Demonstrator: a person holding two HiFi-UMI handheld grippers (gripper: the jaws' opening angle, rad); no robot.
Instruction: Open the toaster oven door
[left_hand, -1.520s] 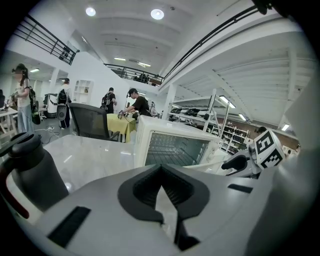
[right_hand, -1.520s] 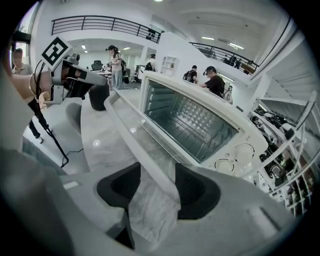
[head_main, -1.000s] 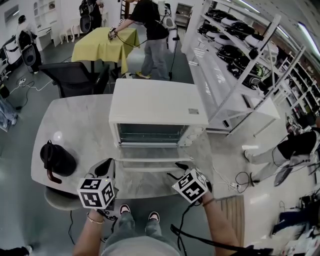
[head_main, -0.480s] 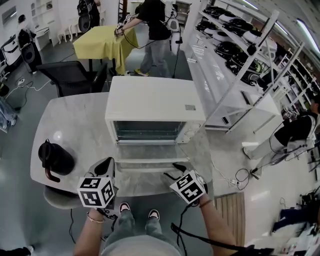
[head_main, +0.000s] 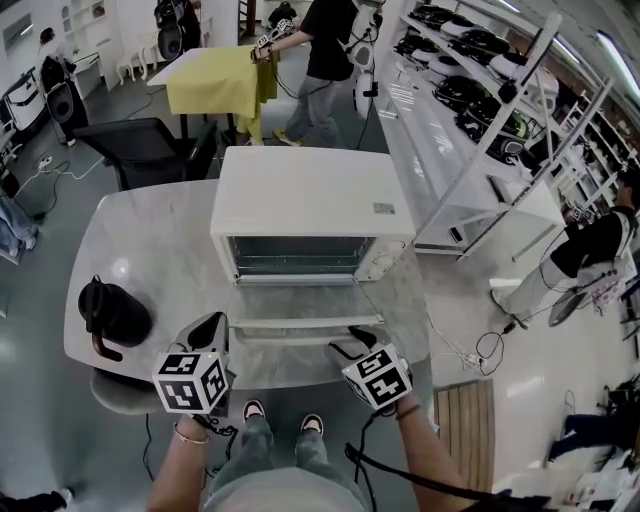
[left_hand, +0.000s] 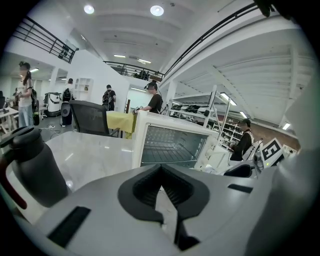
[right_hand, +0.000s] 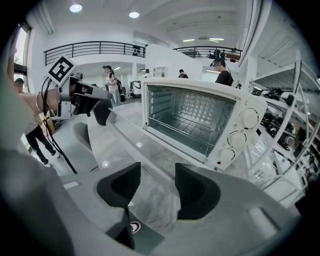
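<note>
A white toaster oven (head_main: 312, 205) stands on the marble table (head_main: 150, 250) with its door (head_main: 300, 328) folded down flat toward me and the wire rack inside showing. My left gripper (head_main: 207, 332) hangs just off the door's left front corner, its jaws pressed together with nothing between them. My right gripper (head_main: 350, 345) is at the door's right front corner, open and empty. The right gripper view looks over the lowered door (right_hand: 120, 132) into the oven (right_hand: 195, 120), past the right gripper (right_hand: 157, 187). The left gripper (left_hand: 162, 187) faces the oven (left_hand: 172, 145).
A black kettle (head_main: 112, 315) with a red-lined handle sits at the table's left front edge, close to my left gripper. A black office chair (head_main: 150, 150) stands behind the table and a white shelf rack (head_main: 470, 130) to the right. People stand by a yellow-draped table (head_main: 215, 80).
The oven door stays down. My right gripper has drawn back slightly toward me; the left has barely moved. The person at the yellow table has shifted right.
</note>
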